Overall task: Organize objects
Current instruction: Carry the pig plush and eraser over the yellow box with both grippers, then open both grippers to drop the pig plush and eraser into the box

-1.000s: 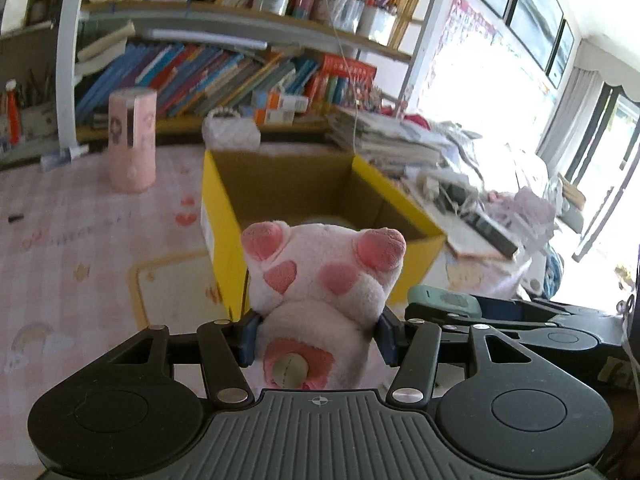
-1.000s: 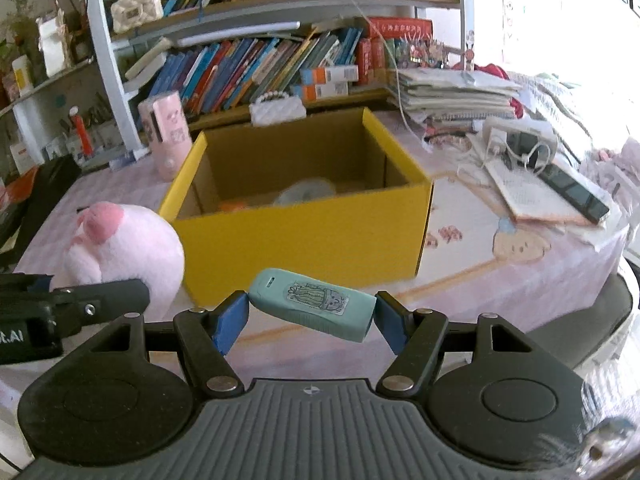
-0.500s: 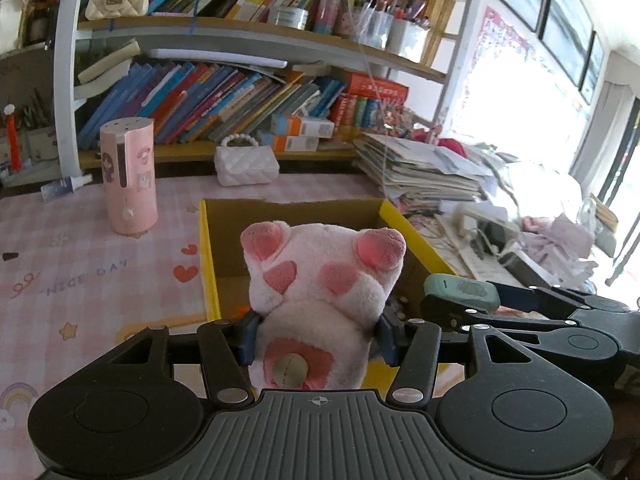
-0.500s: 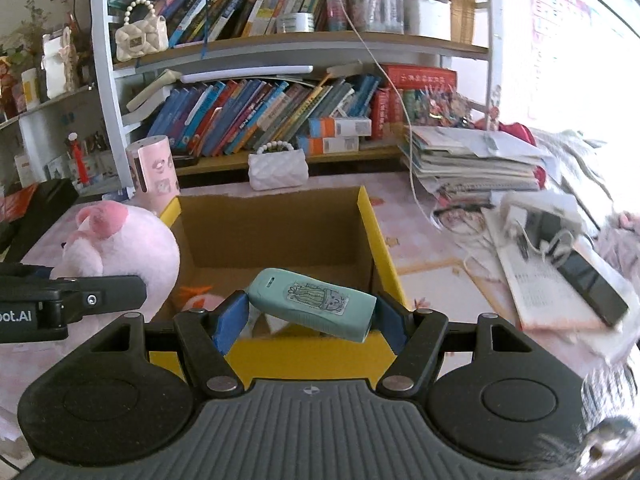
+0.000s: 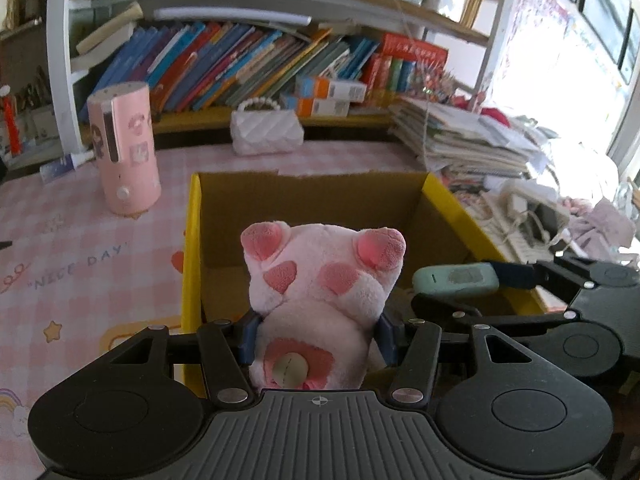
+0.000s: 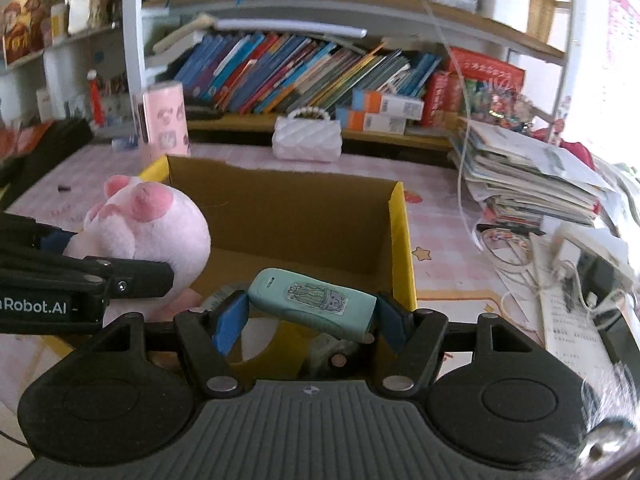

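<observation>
My left gripper (image 5: 318,336) is shut on a pink plush pig (image 5: 320,292) and holds it above the open yellow cardboard box (image 5: 192,240). My right gripper (image 6: 310,318) is shut on a mint-green case with a cactus sticker (image 6: 312,302), held over the box's (image 6: 402,248) near right part. In the left wrist view the case (image 5: 456,279) and right gripper (image 5: 516,276) show at the right. In the right wrist view the pig (image 6: 148,228) and left gripper's finger (image 6: 132,276) show at the left. Some items lie in the box, mostly hidden.
A pink cylinder device (image 5: 124,148) and a white quilted handbag (image 5: 266,132) stand behind the box on the pink checked tablecloth (image 5: 80,264). Bookshelves (image 5: 256,68) line the back. Stacked papers (image 6: 532,176), cables and a booklet (image 6: 572,320) crowd the right side.
Both grippers have risen and moved forward from in front of the box to over its opening, each still holding its object.
</observation>
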A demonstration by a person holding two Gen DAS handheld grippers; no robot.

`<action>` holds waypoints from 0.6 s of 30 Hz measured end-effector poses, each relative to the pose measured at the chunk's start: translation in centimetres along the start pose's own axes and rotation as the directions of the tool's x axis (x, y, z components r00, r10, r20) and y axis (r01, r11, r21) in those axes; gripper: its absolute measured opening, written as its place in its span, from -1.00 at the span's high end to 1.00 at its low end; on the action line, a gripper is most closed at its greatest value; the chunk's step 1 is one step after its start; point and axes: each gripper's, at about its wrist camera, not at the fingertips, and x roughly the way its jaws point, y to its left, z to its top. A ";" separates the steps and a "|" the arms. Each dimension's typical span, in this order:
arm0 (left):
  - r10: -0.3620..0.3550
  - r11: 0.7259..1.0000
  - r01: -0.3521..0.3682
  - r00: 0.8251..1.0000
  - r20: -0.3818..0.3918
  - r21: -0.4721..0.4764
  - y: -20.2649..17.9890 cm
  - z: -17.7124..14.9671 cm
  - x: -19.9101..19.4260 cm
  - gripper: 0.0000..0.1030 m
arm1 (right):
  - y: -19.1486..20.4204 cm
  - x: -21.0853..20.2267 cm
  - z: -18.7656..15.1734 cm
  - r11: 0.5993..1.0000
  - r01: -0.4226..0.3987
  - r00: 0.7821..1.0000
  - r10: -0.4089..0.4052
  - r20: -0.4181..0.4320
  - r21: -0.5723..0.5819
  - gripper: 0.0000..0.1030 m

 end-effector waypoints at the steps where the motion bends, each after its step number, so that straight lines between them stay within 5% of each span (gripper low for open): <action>1: 0.006 1.000 -0.006 1.000 -0.009 -0.005 0.1 -0.1 0.4 -0.07 | 0.0 0.4 0.0 1.000 -0.004 1.000 0.004 -0.004 -0.018 -0.29; 14: 0.079 0.995 -0.080 0.997 0.010 0.064 -0.4 0.0 1.1 -0.22 | 0.2 2.5 0.5 0.987 -0.021 1.000 0.019 -0.011 -0.161 -0.29; 18: 0.038 0.999 -0.038 0.997 0.064 -0.012 0.2 0.1 -0.1 -0.61 | 0.3 2.7 0.6 0.983 -0.055 0.998 0.050 -0.034 -0.173 -0.29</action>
